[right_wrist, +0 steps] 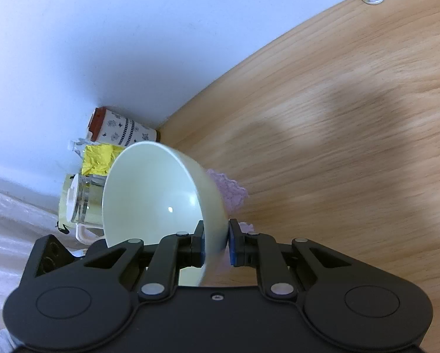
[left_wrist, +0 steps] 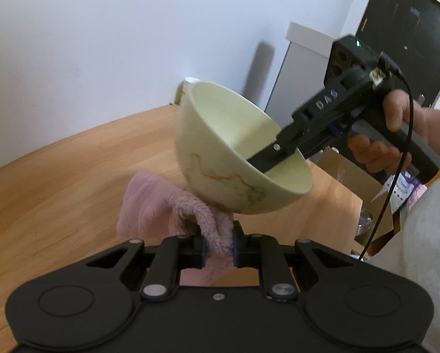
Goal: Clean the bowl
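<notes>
Between the right hand-held gripper [right_wrist: 217, 242] pinching fingers, tilted bowl [right_wrist: 152, 194] rim, seemingly airborne.

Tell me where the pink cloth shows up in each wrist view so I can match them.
Left wrist view: pink cloth at lower centre, pinched in the left hand-held gripper, under the bowl.
Right wrist view: pink cloth at centre, peeking out behind the bowl's right side.
Shared landmark: the pale green bowl.
</notes>
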{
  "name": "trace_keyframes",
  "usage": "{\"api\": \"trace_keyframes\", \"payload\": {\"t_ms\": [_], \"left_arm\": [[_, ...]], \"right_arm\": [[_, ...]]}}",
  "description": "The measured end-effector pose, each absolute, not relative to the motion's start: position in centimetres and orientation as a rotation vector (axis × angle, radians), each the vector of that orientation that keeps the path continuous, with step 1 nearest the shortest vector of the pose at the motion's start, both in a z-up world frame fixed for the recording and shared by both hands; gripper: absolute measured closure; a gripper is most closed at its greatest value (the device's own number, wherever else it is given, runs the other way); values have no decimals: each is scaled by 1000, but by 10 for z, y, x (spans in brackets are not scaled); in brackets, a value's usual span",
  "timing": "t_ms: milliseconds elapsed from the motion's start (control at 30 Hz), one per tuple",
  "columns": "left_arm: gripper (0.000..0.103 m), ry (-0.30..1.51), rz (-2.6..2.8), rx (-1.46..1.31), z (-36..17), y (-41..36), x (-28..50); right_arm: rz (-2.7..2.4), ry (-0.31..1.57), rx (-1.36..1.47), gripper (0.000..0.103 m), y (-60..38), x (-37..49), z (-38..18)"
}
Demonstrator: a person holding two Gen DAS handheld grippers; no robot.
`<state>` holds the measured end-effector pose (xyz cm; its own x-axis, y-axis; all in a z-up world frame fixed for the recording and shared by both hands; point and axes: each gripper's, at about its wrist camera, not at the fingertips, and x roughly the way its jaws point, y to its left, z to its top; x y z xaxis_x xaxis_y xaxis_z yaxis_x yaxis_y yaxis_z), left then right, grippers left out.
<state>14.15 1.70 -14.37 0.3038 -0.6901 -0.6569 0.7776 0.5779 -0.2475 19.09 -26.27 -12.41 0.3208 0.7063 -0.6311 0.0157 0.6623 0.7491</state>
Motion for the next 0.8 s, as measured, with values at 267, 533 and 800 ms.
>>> {"api": "trace_keyframes", "payload": {"t_ms": [267, 533, 800], "left_arm": [[89, 790, -954, 150, -122, 30, 151], [88, 808, -992, 216, -125, 15, 150], [88, 837, -1072, 218, -121, 25, 154]], "right_arm": [[566, 1206, 667, 86, -262, 195, -127], [625, 1279, 621, 84, -241, 196, -127], [560, 1325, 559, 84, -243, 201, -131]]}}
